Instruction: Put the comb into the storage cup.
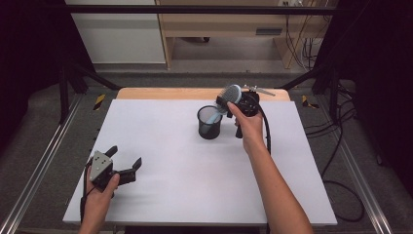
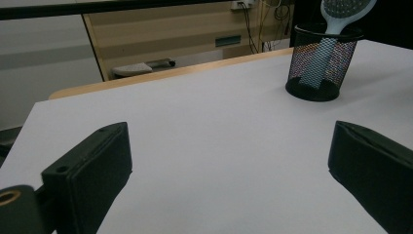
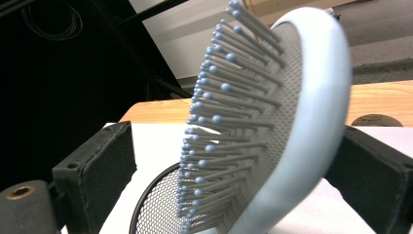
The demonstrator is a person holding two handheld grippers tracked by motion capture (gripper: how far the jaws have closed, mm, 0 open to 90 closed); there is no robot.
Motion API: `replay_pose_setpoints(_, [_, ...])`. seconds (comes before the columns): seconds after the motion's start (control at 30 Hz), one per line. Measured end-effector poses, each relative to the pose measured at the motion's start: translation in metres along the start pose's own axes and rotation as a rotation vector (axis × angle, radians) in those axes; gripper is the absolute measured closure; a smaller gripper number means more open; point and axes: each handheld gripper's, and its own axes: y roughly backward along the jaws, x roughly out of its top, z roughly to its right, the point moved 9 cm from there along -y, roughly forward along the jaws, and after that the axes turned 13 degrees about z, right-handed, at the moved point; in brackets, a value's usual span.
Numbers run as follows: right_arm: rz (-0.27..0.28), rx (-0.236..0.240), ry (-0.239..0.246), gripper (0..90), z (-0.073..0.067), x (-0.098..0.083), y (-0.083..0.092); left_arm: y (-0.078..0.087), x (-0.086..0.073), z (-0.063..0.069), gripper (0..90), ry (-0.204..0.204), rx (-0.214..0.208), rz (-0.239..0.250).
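Note:
A pale blue hairbrush [image 1: 230, 93] stands handle-down in a black mesh cup [image 1: 210, 123] at the back middle of the white table top [image 1: 185, 165]. Its head leans out to the right over the rim. My right gripper [image 1: 226, 100] is at the brush head, one jaw on each side. In the right gripper view the brush [image 3: 292, 122] sits between the jaws of my right gripper [image 3: 238, 161]; a gap separates the bristle tips from the left jaw, and the cup rim [image 3: 151, 204] lies below. My left gripper [image 1: 126, 157] rests open at the near left corner, with nothing between its jaws [image 2: 229, 156].
From the left gripper view the cup [image 2: 316, 63] and brush [image 2: 341, 12] stand far off at the upper right. A wooden edge [image 1: 195, 93] runs along the table's back. Cables [image 1: 341, 161] trail on the floor to the right. Metal frame rails flank the table.

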Motion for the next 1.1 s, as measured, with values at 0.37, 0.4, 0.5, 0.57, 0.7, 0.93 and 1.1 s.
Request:
replay_pose_setpoints(0.37, [0.004, -0.002, 0.033, 6.8, 0.0, 0.004, 0.004, 0.0, 0.0, 0.0, 2.2, -0.001, 0.0, 0.0])
replay_pose_setpoints(0.4, [0.004, -0.003, 0.038, 6.9, 0.0, 0.004, 0.005, 0.0, 0.0, 0.0, 2.2, -0.001, 0.0, 0.0])
replay_pose_setpoints(0.5, [0.009, -0.006, 0.056, 6.9, 0.0, 0.006, 0.006, 0.0, 0.0, 0.0, 2.1, 0.0, 0.001, 0.0])
replay_pose_setpoints(0.57, [0.012, -0.006, 0.063, 7.0, 0.001, 0.007, 0.008, 0.0, 0.0, 0.0, 2.2, 0.0, 0.001, 0.0])
replay_pose_setpoints(0.7, [0.015, -0.006, 0.074, 7.0, 0.001, 0.009, 0.01, 0.0, 0.0, 0.0, 2.2, -0.001, 0.001, 0.0])
replay_pose_setpoints(0.93, [0.03, 0.008, 0.104, 7.2, -0.002, 0.015, 0.016, 0.0, 0.0, 0.0, 2.1, 0.0, 0.001, 0.0])
replay_pose_setpoints(1.1, [0.049, 0.018, 0.131, 7.3, -0.005, 0.021, 0.021, 0.0, 0.0, -0.001, 2.1, 0.001, 0.003, 0.0])
